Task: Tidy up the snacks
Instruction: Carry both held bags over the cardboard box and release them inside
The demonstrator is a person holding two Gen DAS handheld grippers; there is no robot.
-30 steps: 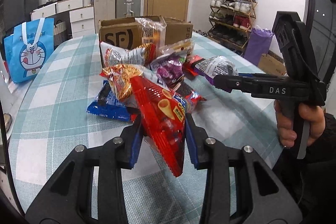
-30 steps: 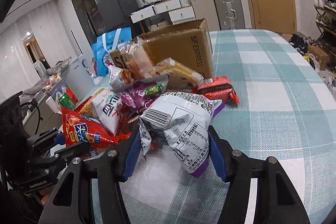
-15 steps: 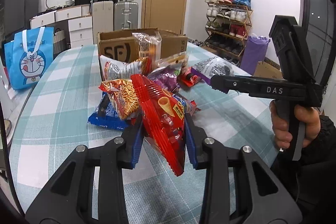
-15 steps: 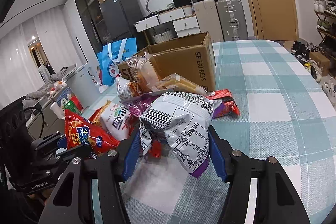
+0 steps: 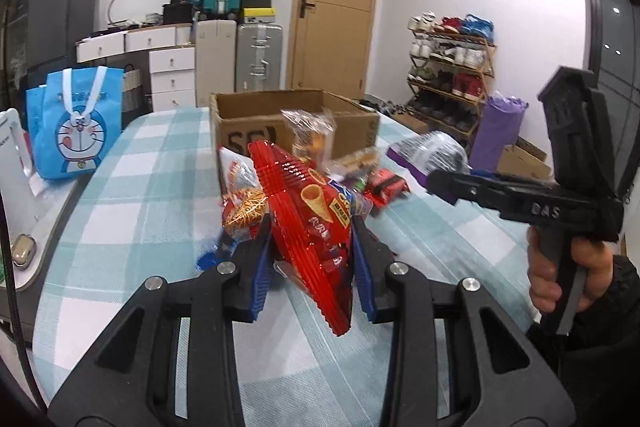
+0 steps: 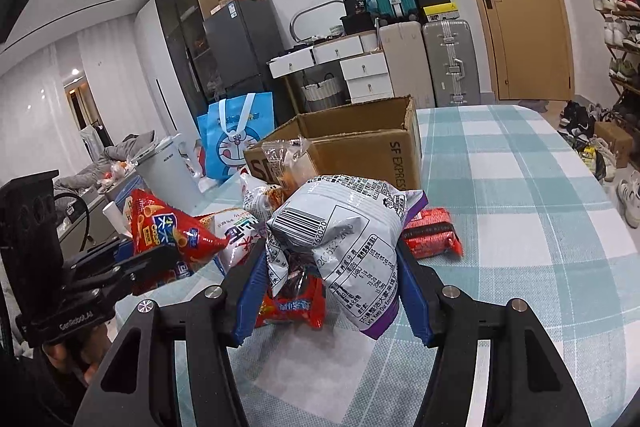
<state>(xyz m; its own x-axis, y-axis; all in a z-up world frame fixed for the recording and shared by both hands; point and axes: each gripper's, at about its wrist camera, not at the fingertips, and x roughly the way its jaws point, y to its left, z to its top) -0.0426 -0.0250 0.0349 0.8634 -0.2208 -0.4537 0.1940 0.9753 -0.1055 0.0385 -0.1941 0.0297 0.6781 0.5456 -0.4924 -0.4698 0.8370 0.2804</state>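
Left wrist view: my left gripper (image 5: 312, 263) is clamped on a red cone-snack bag (image 5: 312, 227), its blue pads pressing both faces, the bag held clear above the checked tablecloth (image 5: 152, 195). Right wrist view: my right gripper (image 6: 328, 287) is clamped on a white-and-purple snack bag (image 6: 344, 235), barcode side up, also off the cloth. Under and behind both bags lies the snack pile (image 6: 256, 203), with a red packet (image 6: 432, 231) just beside it. An open cardboard box (image 6: 360, 147) stands behind the pile. A blue cartoon tote bag (image 5: 76, 123) sits at the table's left edge.
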